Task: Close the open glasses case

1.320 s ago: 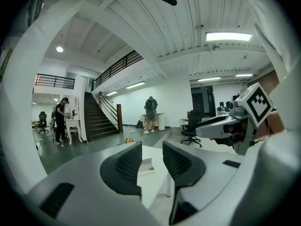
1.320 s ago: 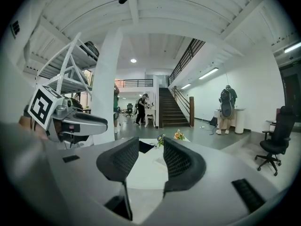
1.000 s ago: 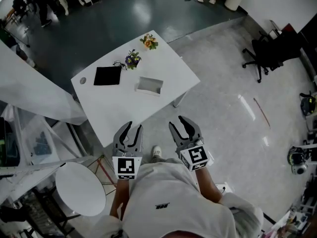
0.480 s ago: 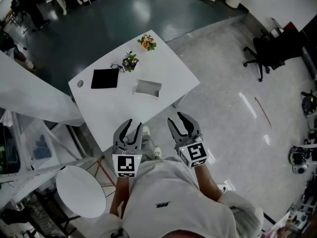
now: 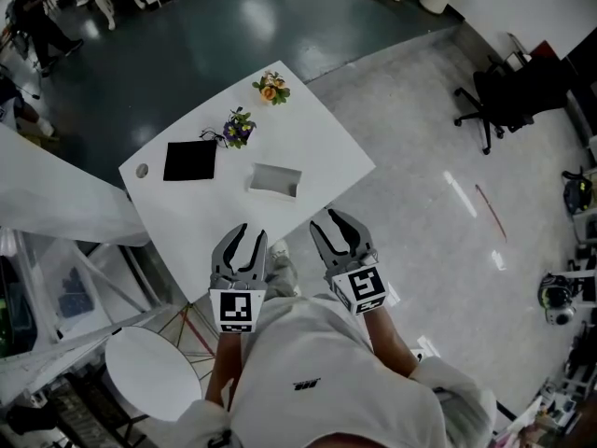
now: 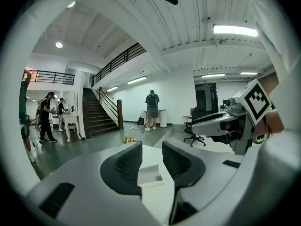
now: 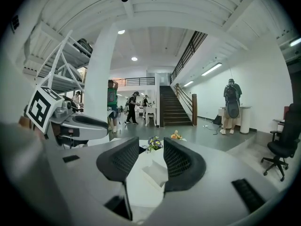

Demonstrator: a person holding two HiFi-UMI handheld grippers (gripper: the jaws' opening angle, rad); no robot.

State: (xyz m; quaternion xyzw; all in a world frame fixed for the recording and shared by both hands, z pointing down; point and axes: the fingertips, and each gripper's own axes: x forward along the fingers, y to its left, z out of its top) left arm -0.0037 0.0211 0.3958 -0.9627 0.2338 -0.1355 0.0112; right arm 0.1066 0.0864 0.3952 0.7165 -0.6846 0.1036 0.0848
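The open white glasses case [image 5: 273, 181] lies on the white table [image 5: 322, 147], its lid raised. It also shows between the jaws in the left gripper view [image 6: 150, 175] and in the right gripper view [image 7: 157, 173]. My left gripper [image 5: 253, 233] is held at the table's near edge, open and empty, short of the case. My right gripper [image 5: 328, 218] hangs beside it to the right, just off the table's near corner, also open with nothing between its fingers. Both point toward the case.
On the table behind the case lie a flat black item [image 5: 189, 161], a purple flower sprig [image 5: 238, 127] and an orange one [image 5: 271, 87]. A round white stool [image 5: 149, 371] stands at lower left and a black office chair [image 5: 494, 101] at right. People stand far off near stairs [image 6: 152, 108].
The person has stepped closer, so the table now lies nearer both grippers. The grippers keep the same open pose. The case has not moved on the table.
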